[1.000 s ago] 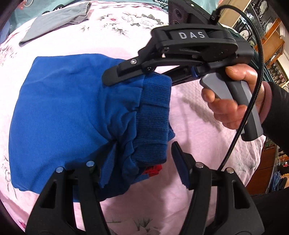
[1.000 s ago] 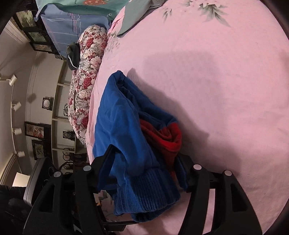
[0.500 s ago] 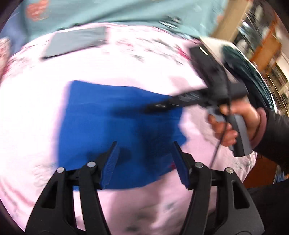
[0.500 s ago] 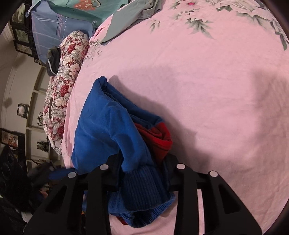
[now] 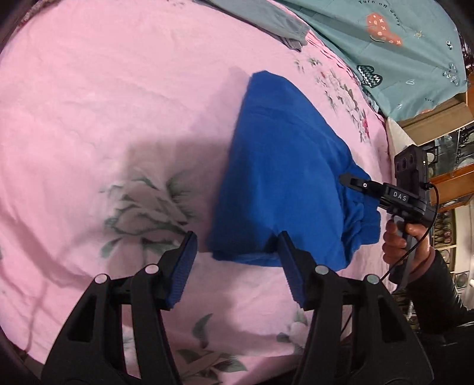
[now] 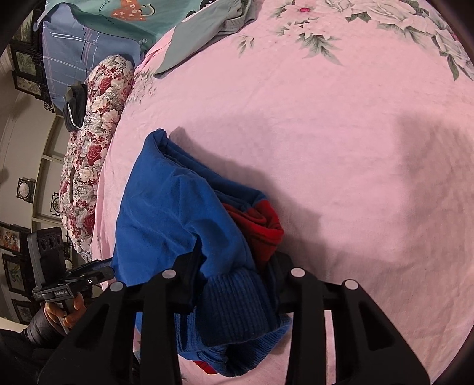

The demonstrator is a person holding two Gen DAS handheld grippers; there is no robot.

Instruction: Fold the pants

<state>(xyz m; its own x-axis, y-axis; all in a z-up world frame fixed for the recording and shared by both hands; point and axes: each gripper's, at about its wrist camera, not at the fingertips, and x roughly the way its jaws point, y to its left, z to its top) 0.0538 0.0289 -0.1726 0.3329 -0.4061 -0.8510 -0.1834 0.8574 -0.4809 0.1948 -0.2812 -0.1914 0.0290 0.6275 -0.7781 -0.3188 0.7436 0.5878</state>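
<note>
The blue pants (image 5: 281,177) lie folded on the pink bedsheet (image 5: 118,103), with a red lining (image 6: 260,225) showing at one end. My right gripper (image 6: 234,275) is shut on the dark ribbed cuff (image 6: 237,302) at that end. In the left wrist view it (image 5: 355,185) reaches in from the right, held by a hand (image 5: 408,237). My left gripper (image 5: 237,266) hovers at the near folded edge of the pants. Its jaws are closing, the blue pads (image 5: 183,266) stand apart, and the fold's corner lies just beyond them, untouched.
A grey garment (image 5: 266,20) lies at the far side of the bed, with a teal printed blanket (image 5: 385,38) behind it. A floral pillow (image 6: 97,118) runs along the bed's edge. Wooden shelves (image 5: 450,177) stand past the right side.
My left gripper drew off the ribbed cuff, rolled and slid sideways to the pants' other end. My right gripper closed on the cuff and stayed in place.
</note>
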